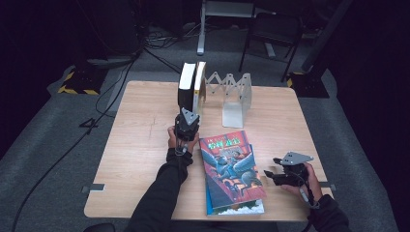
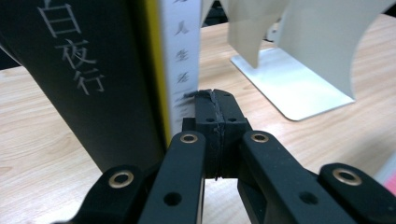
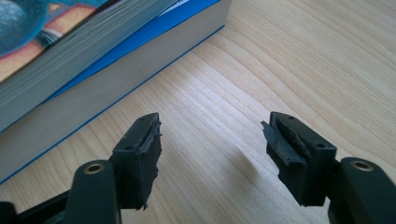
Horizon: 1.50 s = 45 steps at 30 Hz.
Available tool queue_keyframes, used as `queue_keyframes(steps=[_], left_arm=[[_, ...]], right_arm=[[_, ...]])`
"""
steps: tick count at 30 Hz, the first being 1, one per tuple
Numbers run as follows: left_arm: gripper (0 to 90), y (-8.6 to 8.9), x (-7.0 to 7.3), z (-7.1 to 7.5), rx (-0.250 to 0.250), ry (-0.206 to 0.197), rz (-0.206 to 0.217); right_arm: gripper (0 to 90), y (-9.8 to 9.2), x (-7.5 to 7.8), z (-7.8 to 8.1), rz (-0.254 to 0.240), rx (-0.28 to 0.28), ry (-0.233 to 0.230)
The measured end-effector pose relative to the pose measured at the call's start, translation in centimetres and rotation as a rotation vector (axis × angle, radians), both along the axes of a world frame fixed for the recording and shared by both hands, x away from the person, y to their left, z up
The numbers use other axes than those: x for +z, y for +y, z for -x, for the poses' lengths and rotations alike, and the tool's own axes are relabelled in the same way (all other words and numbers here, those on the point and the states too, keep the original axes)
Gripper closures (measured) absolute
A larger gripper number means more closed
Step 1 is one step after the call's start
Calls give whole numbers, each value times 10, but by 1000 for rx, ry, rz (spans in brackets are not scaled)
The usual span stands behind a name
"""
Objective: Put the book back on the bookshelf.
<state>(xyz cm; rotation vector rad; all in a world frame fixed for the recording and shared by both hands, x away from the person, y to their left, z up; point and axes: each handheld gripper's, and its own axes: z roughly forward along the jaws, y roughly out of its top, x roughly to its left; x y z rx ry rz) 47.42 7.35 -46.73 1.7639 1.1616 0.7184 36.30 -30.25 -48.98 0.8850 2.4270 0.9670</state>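
We hold our right gripper [image 3: 212, 149] wide open beside the heavy, stiff books [image 3: 93, 70], ready to pinch their edge.

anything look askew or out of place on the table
Mildly: the two stacked books are not squared up, the top one twisted so the blue one's edges stick out beneath it. The upright books stand straight.

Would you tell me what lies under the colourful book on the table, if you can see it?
Under the colourful book lies a blue book, its cover edge and pale pages showing. Most of its cover is hidden.
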Motion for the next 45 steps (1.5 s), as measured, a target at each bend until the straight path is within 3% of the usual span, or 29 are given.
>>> queue_keyframes(steps=[4,9,13,24,31,40,45], left_arm=[[896,1,0,-4,-5,1,-8],[848,1,-1,6,-21,-13,5],[839,7,-4,10,-9,1,8],[894,9,-4,-2,15,1,-25],[841,9,-2,-5,5,14,-46],[731,22,7,26,-157,15,-114],[638,32,12,53,-314,32,-157]], right_arm=[[355,0,0,0,-2,3,-2],[355,-1,0,0,-4,2,-5],[355,-1,0,0,-1,1,-4],[355,1,-1,0,6,7,0],[355,0,0,0,-1,4,-2],[355,-3,8,4,-16,-7,-19],[360,-2,17,10,-42,2,-22]])
